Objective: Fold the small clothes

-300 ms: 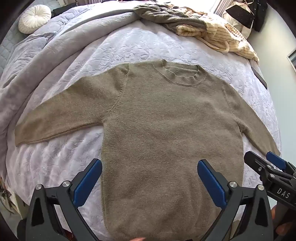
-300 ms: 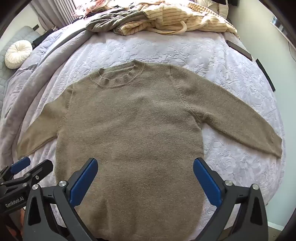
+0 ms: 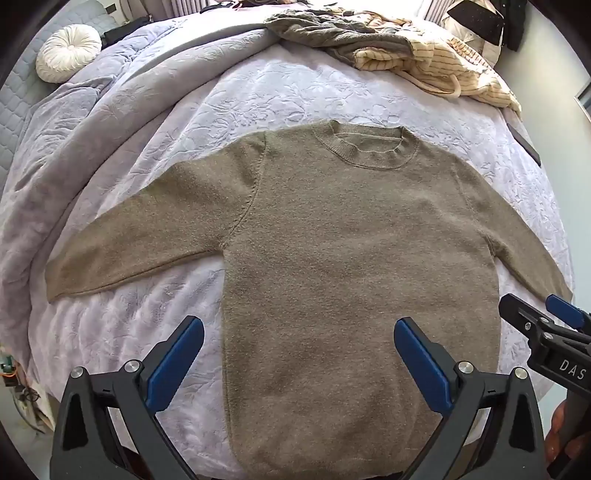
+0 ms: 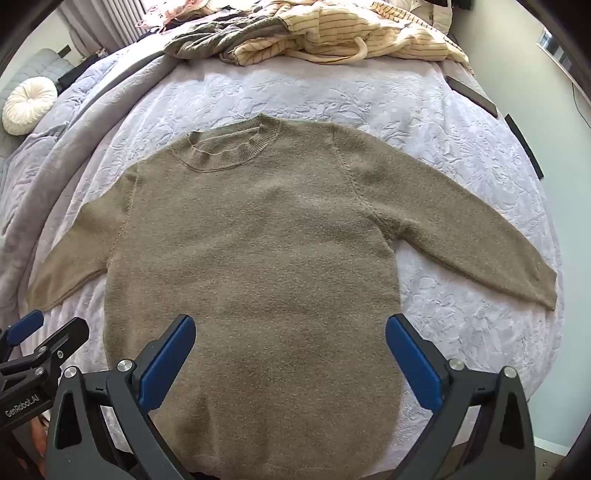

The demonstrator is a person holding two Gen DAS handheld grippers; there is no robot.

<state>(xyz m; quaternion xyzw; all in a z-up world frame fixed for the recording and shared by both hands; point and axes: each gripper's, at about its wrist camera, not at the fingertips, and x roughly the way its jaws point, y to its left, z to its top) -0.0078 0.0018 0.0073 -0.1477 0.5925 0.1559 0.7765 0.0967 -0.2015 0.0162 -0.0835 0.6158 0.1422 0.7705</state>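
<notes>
An olive-brown knit sweater (image 3: 343,258) (image 4: 258,258) lies flat on the bed, front up, collar at the far side, both sleeves spread outward. My left gripper (image 3: 299,354) hovers above its lower left part, blue pads wide apart, nothing between them. My right gripper (image 4: 290,350) hangs over the lower right part, also open and empty. Each gripper shows at the edge of the other's view: the right gripper (image 3: 546,325) beside the right sleeve's cuff, the left gripper (image 4: 37,339) near the left cuff. The hem lies partly behind the gripper bodies.
A lilac embossed bedspread (image 3: 295,92) (image 4: 369,103) covers the bed. A pile of clothes, cream striped (image 4: 351,33) and grey-green (image 3: 332,33), sits at the far edge. A round white cushion (image 3: 68,51) lies far left. A dark flat object (image 4: 472,94) rests near the right edge.
Both grippers have shifted slightly, so the sweater sits a little higher and further right in the left view. The jaws stay wide open and the sweater has not moved.
</notes>
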